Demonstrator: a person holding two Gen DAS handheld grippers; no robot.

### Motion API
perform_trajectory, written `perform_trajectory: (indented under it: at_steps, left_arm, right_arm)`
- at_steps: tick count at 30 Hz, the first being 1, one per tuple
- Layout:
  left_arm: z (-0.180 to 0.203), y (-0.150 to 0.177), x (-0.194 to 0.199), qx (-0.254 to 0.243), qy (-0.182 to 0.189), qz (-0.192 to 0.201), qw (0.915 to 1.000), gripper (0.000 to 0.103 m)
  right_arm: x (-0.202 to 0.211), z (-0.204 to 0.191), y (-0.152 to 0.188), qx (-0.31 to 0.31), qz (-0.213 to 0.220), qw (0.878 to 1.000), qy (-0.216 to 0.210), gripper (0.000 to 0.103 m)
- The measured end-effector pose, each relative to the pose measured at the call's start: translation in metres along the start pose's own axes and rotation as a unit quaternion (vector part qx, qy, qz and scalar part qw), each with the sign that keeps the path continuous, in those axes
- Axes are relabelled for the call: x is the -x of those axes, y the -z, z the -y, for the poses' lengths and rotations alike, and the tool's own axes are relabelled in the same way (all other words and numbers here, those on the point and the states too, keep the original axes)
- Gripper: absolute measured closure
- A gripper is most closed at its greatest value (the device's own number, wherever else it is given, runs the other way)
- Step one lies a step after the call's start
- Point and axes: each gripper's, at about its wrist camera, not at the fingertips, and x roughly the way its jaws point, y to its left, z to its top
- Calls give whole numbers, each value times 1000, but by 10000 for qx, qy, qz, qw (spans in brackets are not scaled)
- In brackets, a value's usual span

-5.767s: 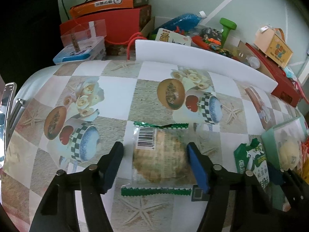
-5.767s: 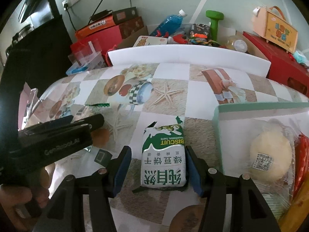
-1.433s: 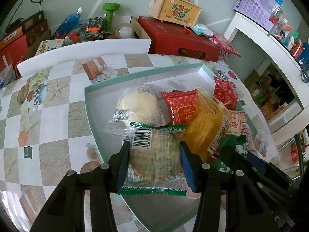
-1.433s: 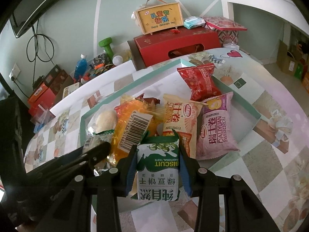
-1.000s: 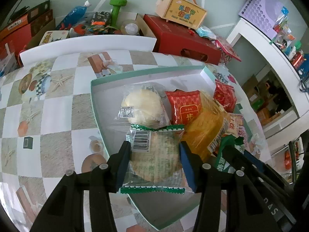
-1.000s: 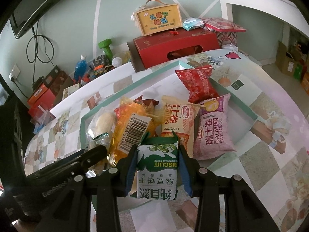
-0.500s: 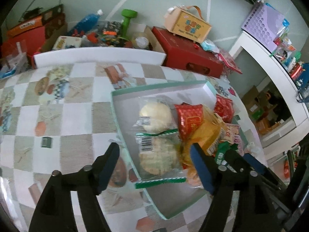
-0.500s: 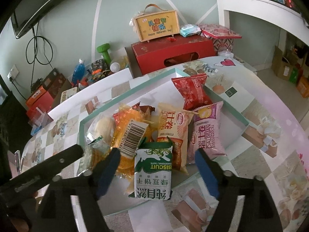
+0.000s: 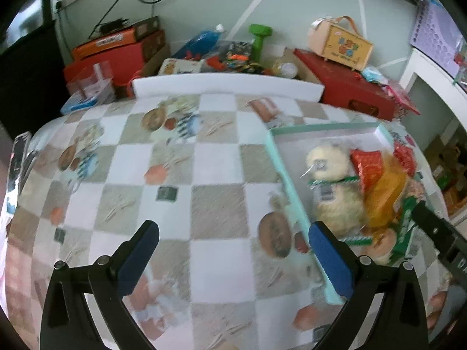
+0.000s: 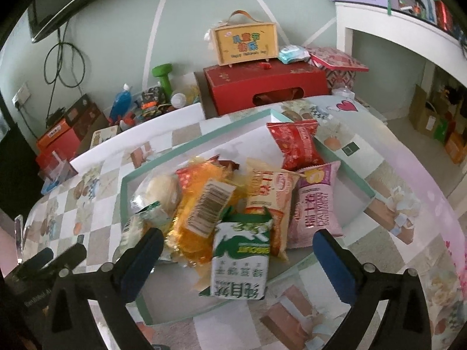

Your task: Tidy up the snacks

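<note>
A mint-green tray point(image 10: 204, 143) holds several snack packs. The green-and-white biscuit pack point(image 10: 240, 259) lies over the tray's near rim. My right gripper point(image 10: 238, 237) is opening, and the biscuit pack sits between its pads without touching them. An orange pack point(image 10: 201, 204), a pink pack point(image 10: 315, 207) and a red pack point(image 10: 297, 143) lie behind it. The clear-wrapped cracker pack point(image 9: 335, 204) rests in the tray point(image 9: 292, 180) by a pale bun point(image 9: 324, 157). My left gripper point(image 9: 233, 229) is opening over the checkered tablecloth, left of the tray, with nothing between its jaws.
A white foam board point(image 9: 227, 87) borders the table's far edge. Behind it stand a red box point(image 10: 262, 87), a yellow carry case point(image 10: 245, 40), a green dumbbell point(image 9: 259, 38) and stacked boxes point(image 9: 116, 46). A white shelf unit point(image 10: 394, 38) stands at the right.
Both grippers have opened and let go of their packs. The left one has swung left, away from the tray and the cracker pack. The biscuit pack now lies on the tray's near rim.
</note>
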Motion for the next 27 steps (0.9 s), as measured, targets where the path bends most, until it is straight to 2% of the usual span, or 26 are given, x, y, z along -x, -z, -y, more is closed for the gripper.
perform_trajectory:
  at_steps: [7,14,21,27]
  left_arm:
    - [-12,27,6,-34,-575,-81,9983,1]
    - [-26,40,14,104,-818,-139,9965,1]
    - [-32,50,15,136,-737,-258,9969,1]
    - [-37,55,9,163,-912,-416,9948,1]
  right_arm:
    - [16,-25,10,400,62,9992,-60,0]
    - [28,-41,31,695,45,9976,9,0]
    - [29,-49,55,921,-49,9957,64,0]
    - [20,-47,62,980,-154,9949,163,0]
